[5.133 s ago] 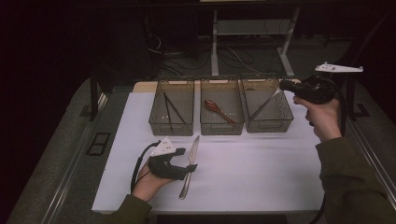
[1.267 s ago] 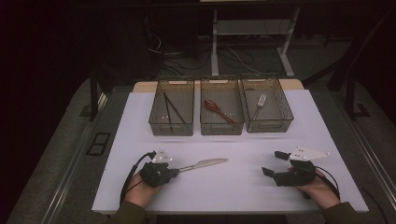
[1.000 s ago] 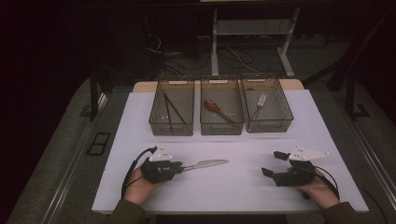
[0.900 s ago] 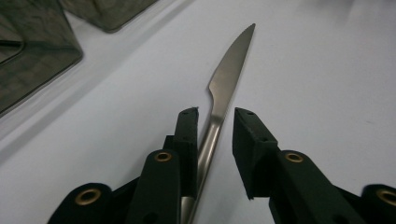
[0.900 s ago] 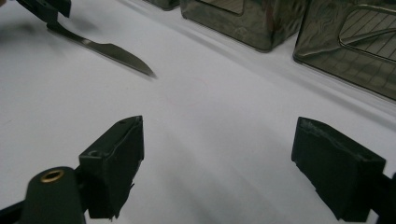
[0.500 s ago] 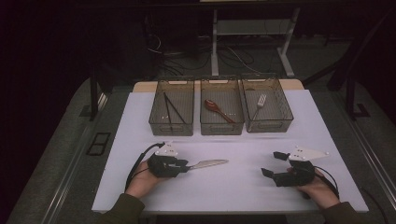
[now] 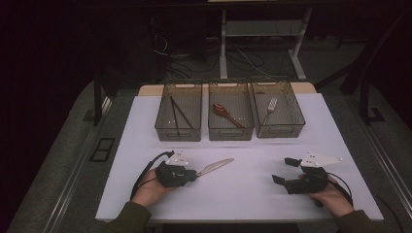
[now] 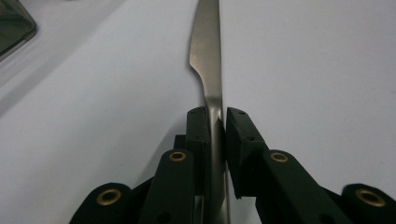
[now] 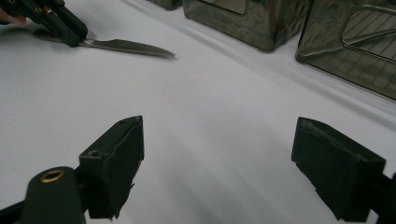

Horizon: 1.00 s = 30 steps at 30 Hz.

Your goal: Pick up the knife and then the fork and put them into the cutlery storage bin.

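Observation:
A silver table knife (image 7: 216, 167) lies on the white table top (image 7: 243, 199), its blade pointing right and slightly away. My left gripper (image 7: 194, 172) has the handle end between its jaws. In the left gripper view the jaws (image 8: 216, 116) have just been closing and the pads sit against both sides of the knife (image 8: 208, 56). My right gripper (image 7: 284, 170) rests on the table at the right, open, with nothing between its fingers (image 9: 116, 154). The right gripper view also shows the knife (image 9: 126, 46) and the left gripper (image 9: 70, 35) at its top left.
Three wire baskets stand in a row at the back of the table. The left basket (image 7: 178, 137) holds black chopsticks (image 7: 177, 114), the middle basket (image 7: 231, 135) a brown spoon (image 7: 227, 115), and the right basket (image 7: 282, 132) a fork (image 7: 270, 107).
My left gripper has edged to the right along the knife's handle and its jaws have drawn in around it. The right gripper has stayed where it was.

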Available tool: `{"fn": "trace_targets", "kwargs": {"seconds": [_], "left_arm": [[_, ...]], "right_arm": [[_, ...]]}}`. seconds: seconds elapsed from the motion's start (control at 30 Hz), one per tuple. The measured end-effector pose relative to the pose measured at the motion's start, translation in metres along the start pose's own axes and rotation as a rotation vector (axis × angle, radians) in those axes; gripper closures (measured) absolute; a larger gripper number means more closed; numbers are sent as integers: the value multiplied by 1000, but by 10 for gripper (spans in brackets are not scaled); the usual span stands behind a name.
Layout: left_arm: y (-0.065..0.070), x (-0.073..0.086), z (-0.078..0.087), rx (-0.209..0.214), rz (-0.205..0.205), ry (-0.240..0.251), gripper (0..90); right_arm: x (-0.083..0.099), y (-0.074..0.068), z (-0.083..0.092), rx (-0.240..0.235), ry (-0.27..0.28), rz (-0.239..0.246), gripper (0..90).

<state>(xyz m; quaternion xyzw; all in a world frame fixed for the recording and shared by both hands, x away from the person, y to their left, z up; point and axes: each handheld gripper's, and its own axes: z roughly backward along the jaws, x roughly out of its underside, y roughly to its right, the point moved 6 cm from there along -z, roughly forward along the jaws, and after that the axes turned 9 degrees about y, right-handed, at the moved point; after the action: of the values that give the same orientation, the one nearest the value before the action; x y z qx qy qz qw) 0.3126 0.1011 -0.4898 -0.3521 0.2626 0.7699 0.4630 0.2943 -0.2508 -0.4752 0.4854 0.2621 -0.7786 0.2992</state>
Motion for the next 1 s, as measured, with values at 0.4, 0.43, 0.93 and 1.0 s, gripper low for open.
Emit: {"fn": "trace_targets", "kwargs": {"seconds": [0.4,0.43,0.93,1.0], "left_arm": [[1,-10,5,-36,56,72,797],[2,-12,6,-34,68,96,797],[19,-60,30,6,102,332,800],[21,-64,27,0,104,341,800]], "right_arm": [[-1,0,0,-1,1,-3,164],[-1,0,0,-1,0,-8,164],[-26,-8,-4,-40,-6,-45,120],[-30,-10,-8,-57,-26,-56,133]]}}
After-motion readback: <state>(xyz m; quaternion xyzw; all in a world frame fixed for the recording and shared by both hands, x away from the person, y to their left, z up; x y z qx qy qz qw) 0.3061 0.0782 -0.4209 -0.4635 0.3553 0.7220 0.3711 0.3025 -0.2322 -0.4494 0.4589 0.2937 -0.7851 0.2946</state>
